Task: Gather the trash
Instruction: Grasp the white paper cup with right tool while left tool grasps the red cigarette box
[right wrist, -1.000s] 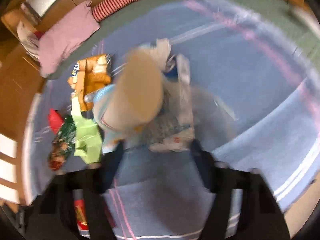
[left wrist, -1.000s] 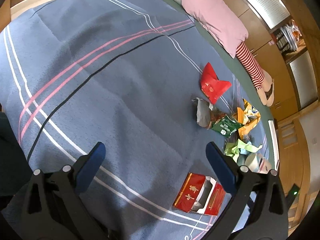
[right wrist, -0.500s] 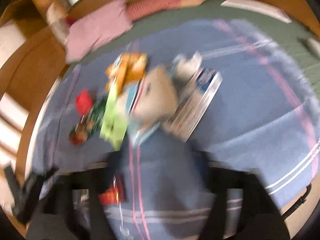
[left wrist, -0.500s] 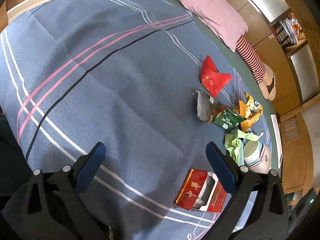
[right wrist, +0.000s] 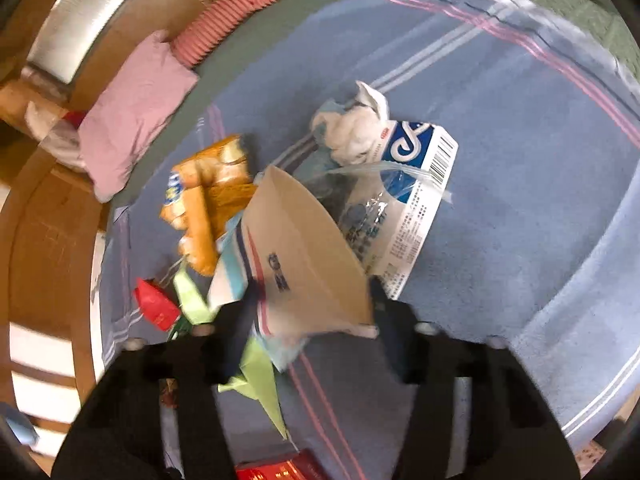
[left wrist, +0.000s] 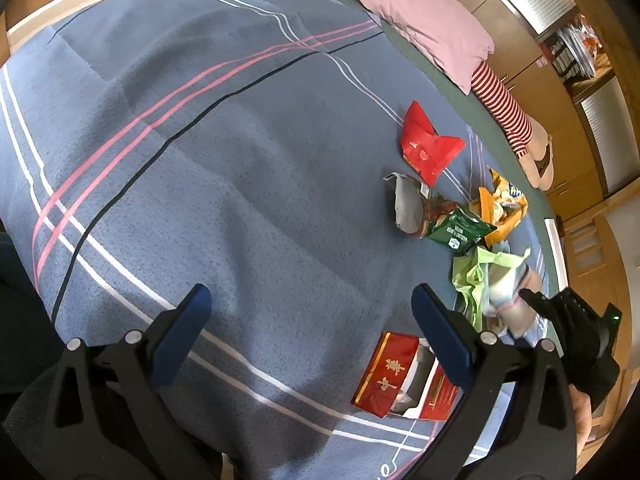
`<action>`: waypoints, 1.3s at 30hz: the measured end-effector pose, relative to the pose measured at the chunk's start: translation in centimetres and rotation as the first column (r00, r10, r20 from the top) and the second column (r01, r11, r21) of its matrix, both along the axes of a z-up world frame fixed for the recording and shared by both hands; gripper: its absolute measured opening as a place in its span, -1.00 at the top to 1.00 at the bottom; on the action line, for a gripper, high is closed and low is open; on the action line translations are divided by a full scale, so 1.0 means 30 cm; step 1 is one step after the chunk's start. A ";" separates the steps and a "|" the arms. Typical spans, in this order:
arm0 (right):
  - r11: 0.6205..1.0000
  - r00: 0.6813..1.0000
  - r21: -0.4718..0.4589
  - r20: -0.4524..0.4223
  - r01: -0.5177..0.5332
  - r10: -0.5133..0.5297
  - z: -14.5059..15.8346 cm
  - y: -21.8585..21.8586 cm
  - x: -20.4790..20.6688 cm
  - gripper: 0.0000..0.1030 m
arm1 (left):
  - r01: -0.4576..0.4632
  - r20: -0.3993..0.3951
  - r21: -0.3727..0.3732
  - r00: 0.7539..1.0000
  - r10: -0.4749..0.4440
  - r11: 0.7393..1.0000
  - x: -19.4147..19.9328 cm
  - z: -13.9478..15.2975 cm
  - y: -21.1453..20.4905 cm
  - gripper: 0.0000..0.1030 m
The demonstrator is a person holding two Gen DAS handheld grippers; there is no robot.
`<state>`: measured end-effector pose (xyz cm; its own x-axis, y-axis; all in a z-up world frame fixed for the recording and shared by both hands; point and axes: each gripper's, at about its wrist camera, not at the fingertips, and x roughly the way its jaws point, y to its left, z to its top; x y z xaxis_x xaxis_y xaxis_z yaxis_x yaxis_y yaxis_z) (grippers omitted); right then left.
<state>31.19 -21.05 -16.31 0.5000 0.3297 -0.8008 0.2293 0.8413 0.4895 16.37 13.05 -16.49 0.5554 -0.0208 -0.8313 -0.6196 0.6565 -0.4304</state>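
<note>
The right fingers (right wrist: 310,308) are closing with a paper cup (right wrist: 304,248) between them, and they look like they touch its sides near the wide rim. The picture is a bit blurry, so I cannot be sure how tight the hold is. The cup is thin and bendy, so a hard squeeze could crush it and make it pop out. A soft squeeze could let it slide down onto the bed (right wrist: 520,220). Just under the fingers lies a green paper scrap (right wrist: 256,376), and it may snag and come up too. Past the cup sits a blue and white plastic bag (right wrist: 400,200) with a crumpled tissue (right wrist: 352,128) beyond it, and an orange snack bag (right wrist: 204,200) lies off to the side. A quick swing could knock these about. The left fingers (left wrist: 308,316) stand wide apart with nothing in them. Close by one of those fingers rests a red box (left wrist: 396,376). Farther out lie a green wrapper (left wrist: 460,232) and a red packet (left wrist: 428,148), so plenty of trash is not yet picked up.
</note>
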 end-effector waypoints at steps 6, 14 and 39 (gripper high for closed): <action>0.993 0.990 -0.006 0.082 -0.116 0.116 0.072 -0.001 -0.089 0.42 | -0.008 0.008 -0.009 1.000 0.008 1.000 -0.007 -0.001 0.002 -0.93; 0.941 0.952 -0.192 0.074 -0.279 0.298 0.188 -0.031 -0.298 0.46 | 0.003 0.009 -0.007 1.000 -0.003 1.000 -0.008 0.003 -0.003 -0.93; 0.813 0.906 -0.415 -0.078 -0.409 0.416 0.017 0.083 -0.408 0.36 | 0.487 -0.062 0.023 0.872 -0.485 0.873 0.102 -0.021 -0.282 -0.94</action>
<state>18.95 -18.56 -15.80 0.4055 0.1496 -0.9018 -0.1896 0.9788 0.0771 19.45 4.60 -17.12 0.4390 -0.2457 -0.8643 -0.2389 0.8954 -0.3758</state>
